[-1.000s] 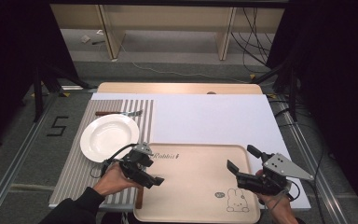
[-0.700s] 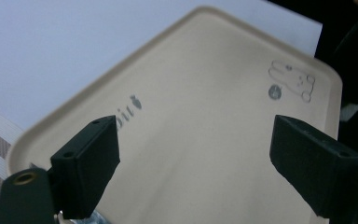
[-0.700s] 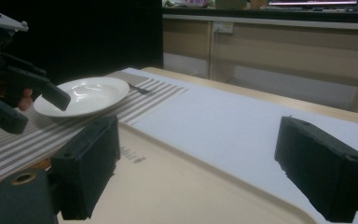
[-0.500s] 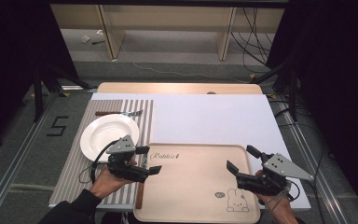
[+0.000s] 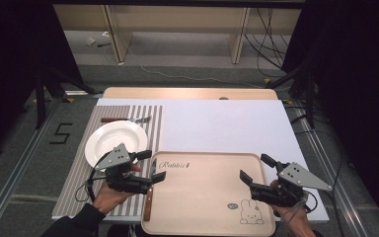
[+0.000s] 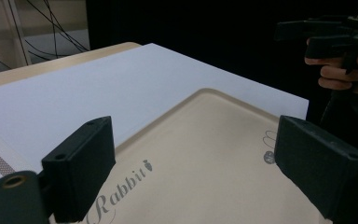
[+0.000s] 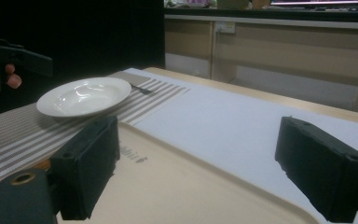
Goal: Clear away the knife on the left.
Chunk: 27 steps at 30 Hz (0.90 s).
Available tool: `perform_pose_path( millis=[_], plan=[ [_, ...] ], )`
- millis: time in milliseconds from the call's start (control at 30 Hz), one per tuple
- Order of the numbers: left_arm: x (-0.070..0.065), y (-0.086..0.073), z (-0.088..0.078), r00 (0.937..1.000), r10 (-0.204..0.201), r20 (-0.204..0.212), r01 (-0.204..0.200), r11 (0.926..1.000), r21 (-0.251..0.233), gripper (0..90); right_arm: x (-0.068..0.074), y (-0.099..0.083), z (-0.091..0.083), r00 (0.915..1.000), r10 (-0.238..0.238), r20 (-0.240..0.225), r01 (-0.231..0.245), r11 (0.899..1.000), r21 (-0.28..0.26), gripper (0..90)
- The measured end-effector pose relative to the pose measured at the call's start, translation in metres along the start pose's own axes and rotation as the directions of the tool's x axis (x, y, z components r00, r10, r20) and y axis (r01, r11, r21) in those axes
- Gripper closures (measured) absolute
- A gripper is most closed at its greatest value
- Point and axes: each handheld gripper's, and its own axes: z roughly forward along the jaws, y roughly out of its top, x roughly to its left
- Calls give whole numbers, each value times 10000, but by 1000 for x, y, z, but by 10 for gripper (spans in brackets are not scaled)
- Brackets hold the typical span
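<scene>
Left claw (image 5: 148, 167): wide, empty, above tray's (image 5: 202, 197) left rim.
Right claw (image 5: 256, 170): wide, empty, above tray's right rim.

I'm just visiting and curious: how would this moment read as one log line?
left gripper open, over tray | right gripper open, empty | plate on mat

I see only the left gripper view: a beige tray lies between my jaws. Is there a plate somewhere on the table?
Observer: Yes, a white plate lies on the striped placemat, left of the tray.
Operator: Is any cutlery near it?
Observer: A knife lies beyond the plate, on the same placemat.
Operator: And the right gripper, is it open?
Observer: The right gripper is open and empty, over the tray's right edge.
</scene>
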Motion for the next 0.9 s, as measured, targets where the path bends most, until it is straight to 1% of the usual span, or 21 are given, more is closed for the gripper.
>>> perform_pose_path(
  millis=[33, 67, 100, 133, 200, 267, 400, 433, 533, 633, 700, 767, 900],
  plan=[
    [0, 0, -3, 9998, 8, -201, -10, 9999, -107, 122, 0, 0, 0, 10000, 8, -14, -8, 10000, 24, 148],
    [0, 0, -3, 9998, 8, -201, -10, 9999, -107, 122, 0, 0, 0, 10000, 8, -14, -8, 10000, 24, 148],
    [0, -1, -6, 9995, -22, -306, 14, 9996, -274, 120, 0, 0, 0, 10000, -17, -10, 17, 10000, 1, 148],
    [0, -1, -6, 9995, -22, -306, 14, 9996, -274, 116, 0, 0, 0, 10000, -17, -10, 17, 10000, 1, 148],
    [0, -2, -9, 9989, -104, -460, 89, 9994, -333, 114, 0, 0, 0, 10000, -2, -26, 2, 10000, 3, 147],
    [-1, -4, -12, 9982, -21, -594, -3, 9992, -392, 109, 0, 0, 0, 10000, 1, -30, -1, 10000, 0, 148],
    [-2, -6, -14, 9969, -36, -789, 3, 9991, -424, 95, 1, 0, 0, 10000, -38, -39, 38, 10000, -26, 147],
    [-2, -6, -16, 9961, -1, -877, -43, 9988, -496, 91, 1, 0, 0, 10000, -46, -40, 46, 10000, -21, 147],
    [-3, -8, -16, 9952, 76, -971, -119, 9990, -437, 88, 1, 0, 0, 10000, -41, -42, 41, 10000, -34, 147],
    [-5, -10, -15, 9924, 207, -1210, -258, 9988, -406, 75, 1, 0, 0, 10000, -55, -46, 55, 10000, -25, 147],
    [-6, -10, -12, 9914, 321, -1265, -354, 9991, -236, 66, 1, 0, 0, 10000, -59, -54, 59, 10000, -1, 148],
    [-6, -10, -11, 9906, 388, -1313, -416, 9990, -190, 66, 1, 0, 1, 10000, -69, -59, 69, 10000, 9, 148],
    [-7, -10, -10, 9916, 388, -1235, -411, 9990, -159, 64, 1, 0, 0, 9999, -84, -64, 84, 10000, 0, 148]
  ],
)
